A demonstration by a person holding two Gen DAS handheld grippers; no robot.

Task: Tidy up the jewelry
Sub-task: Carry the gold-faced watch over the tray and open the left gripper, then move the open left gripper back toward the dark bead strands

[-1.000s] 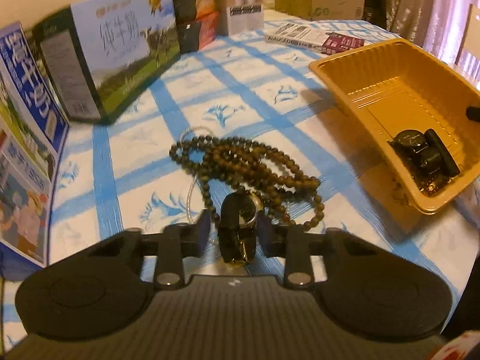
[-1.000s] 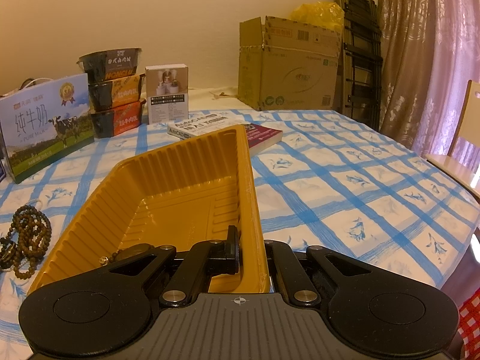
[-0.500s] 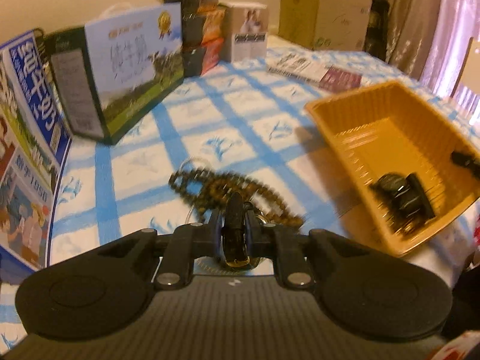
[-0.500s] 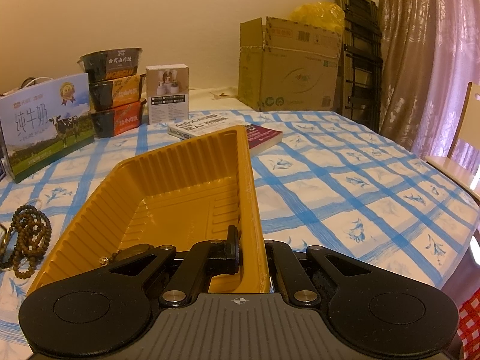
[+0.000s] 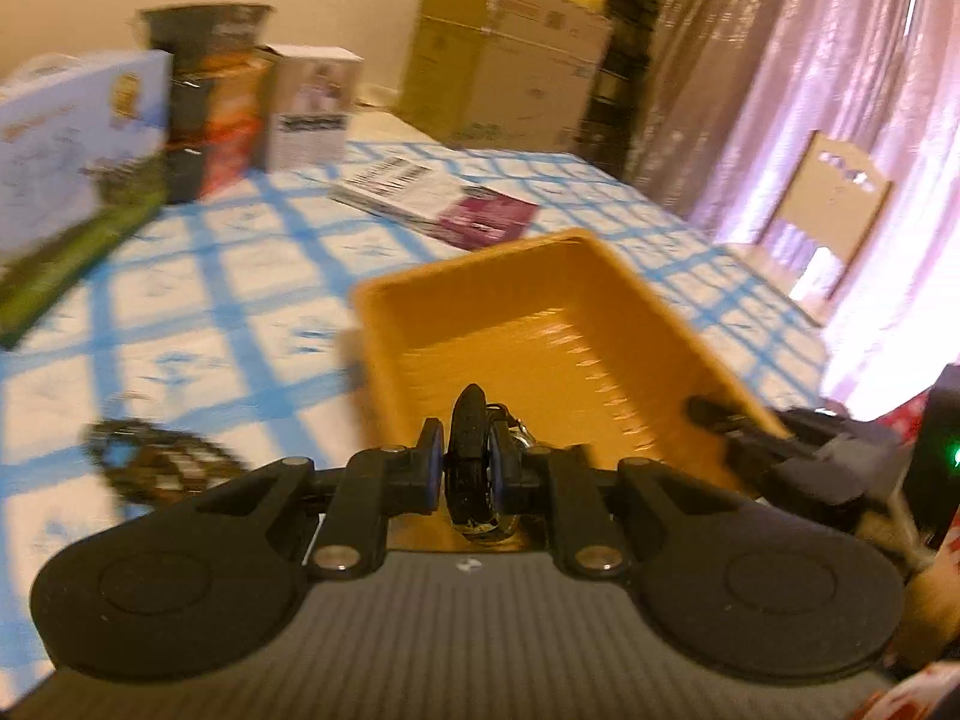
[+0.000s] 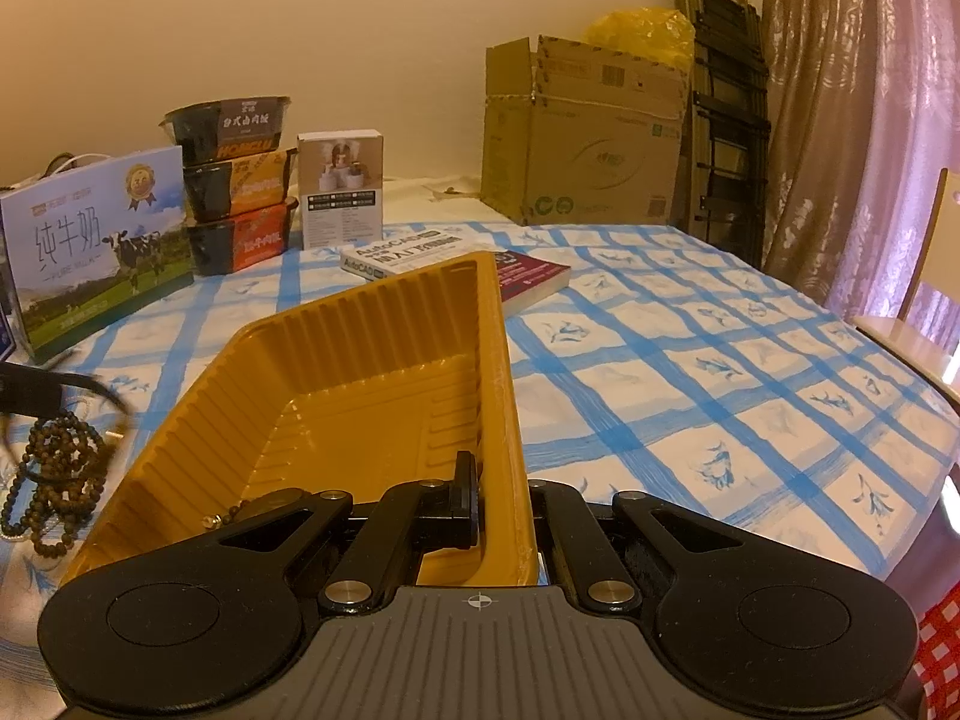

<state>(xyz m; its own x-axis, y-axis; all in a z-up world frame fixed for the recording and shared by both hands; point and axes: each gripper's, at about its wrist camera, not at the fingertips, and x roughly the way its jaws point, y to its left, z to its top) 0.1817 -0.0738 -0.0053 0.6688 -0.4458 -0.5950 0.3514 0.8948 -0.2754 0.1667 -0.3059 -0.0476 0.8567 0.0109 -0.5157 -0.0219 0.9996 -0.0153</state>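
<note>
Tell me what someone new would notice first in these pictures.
First, the orange tray at the center of the blue-checked tablecloth, its right wall pinched by the right gripper. Next, the left gripper holds a black watch over the tray, with the brown bead strand lying left of it.

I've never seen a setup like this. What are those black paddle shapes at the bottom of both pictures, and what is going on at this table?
There is no robot here: a person holds a two-finger gripper in each hand, and each carries a wide-angle camera looking forward along its fingers. So the black shapes are the grippers themselves.

The blurry picture comes from the left gripper. It is shut on a black wristwatch, held over the yellow plastic tray.

The sharp picture comes from the right gripper, which pinches the tray's side wall, seemingly to steady it.

A string of brown beads lies on the blue checked tablecloth beside the tray. Farther back are a book, a milk carton and stacked food bowls.
</note>
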